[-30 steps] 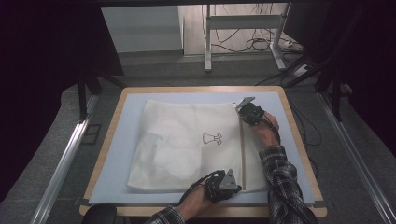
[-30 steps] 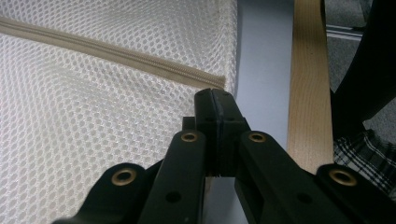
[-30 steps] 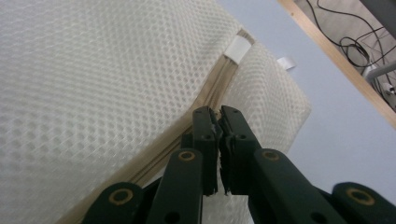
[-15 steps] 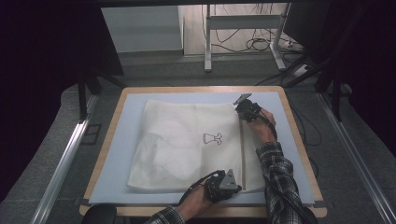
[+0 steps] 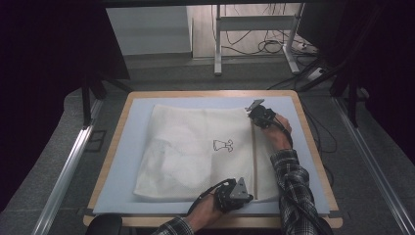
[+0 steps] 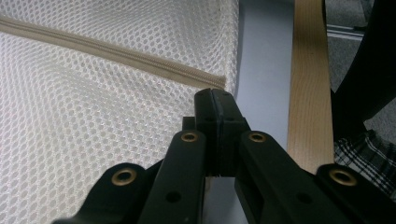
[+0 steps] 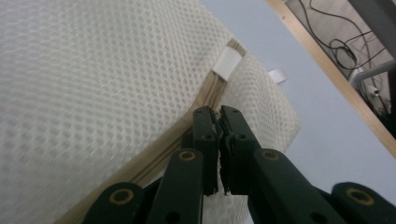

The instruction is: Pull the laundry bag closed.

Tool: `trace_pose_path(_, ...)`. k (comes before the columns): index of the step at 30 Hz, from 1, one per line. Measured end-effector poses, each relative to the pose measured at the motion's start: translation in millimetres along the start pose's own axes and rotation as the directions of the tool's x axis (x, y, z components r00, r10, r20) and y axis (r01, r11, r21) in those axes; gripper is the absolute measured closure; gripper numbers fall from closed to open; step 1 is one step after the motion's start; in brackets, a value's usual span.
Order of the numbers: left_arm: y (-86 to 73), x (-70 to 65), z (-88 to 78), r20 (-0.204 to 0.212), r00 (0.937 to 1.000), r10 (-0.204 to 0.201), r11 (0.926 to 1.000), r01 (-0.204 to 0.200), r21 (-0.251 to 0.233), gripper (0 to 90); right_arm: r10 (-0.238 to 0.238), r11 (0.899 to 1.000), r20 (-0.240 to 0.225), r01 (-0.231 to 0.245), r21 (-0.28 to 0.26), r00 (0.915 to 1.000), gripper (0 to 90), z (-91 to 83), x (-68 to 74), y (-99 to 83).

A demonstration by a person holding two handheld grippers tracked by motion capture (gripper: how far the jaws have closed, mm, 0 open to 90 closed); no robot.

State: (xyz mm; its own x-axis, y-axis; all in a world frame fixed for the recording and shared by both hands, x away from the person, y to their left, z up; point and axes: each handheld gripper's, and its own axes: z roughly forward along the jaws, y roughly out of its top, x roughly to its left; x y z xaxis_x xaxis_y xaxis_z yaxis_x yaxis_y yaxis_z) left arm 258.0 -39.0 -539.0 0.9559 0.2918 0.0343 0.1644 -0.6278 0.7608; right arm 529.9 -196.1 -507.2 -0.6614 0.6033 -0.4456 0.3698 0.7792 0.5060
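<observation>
The left gripper (image 5: 243, 194) sits at the near edge of the table, and its jaws are pressed together on the near end of the zipper (image 6: 121, 55) of a white mesh laundry bag (image 5: 195, 152). The right gripper (image 5: 254, 113) is at the far right corner of the same bag, and its jaws are also clenched, on the zipper strip near a small white tab (image 7: 226, 63); what exactly is pinched between the pads I cannot tell. In the high view the zipper runs as a straight beige line from one gripper to the other, close to the bag's right side. The bag lies flat on a pale blue mat (image 5: 132, 142) that covers the wooden table (image 5: 313, 147), and it has a small dark printed figure (image 5: 223, 145) near its middle. The person's right forearm, in a plaid sleeve (image 5: 293, 191), lies over the right strip of the bag and hides part of it. Beyond the table stands a metal frame (image 5: 218, 39) with cables (image 5: 274, 46) on the floor. A metal rail (image 5: 68, 166) runs along the left of the table.
</observation>
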Motion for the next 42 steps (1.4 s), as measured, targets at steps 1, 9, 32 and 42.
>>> trace_pose_path(1, 0.0, -0.1, 0.0, 0.0, 1.0, 0.0, 1.0, 0.0, 0.0, 90.0, 0.002, 1.0, 0.01, -0.002, 0.001, 1.0, 84.9, 1.8, 0.4, 1.3)
trace_pose_path(9, -0.1, 2.1, 0.1, 0.016, 0.9997, -0.021, 0.9998, 0.021, -0.003, 90.0, 0.05, 0.999, 0.034, -0.05, -0.004, 0.9982, 84.8, 11.2, -2.3, 7.9)
trace_pose_path(32, 5.6, 6.8, -10.5, -0.063, 0.9968, -0.05, 0.998, 0.048, -0.042, 54.1, 0.15, 0.985, -0.055, -0.154, -0.079, 0.9872, 75.0, -6.4, 9.6, 1.7)
trace_pose_path(42, 4.9, 7.3, -15.7, -0.054, 0.9958, -0.073, 0.9971, 0.072, -0.026, 36.2, 0.197, 0.972, -0.083, -0.206, -0.113, 0.9768, 63.2, -19.1, 10.8, -4.9)
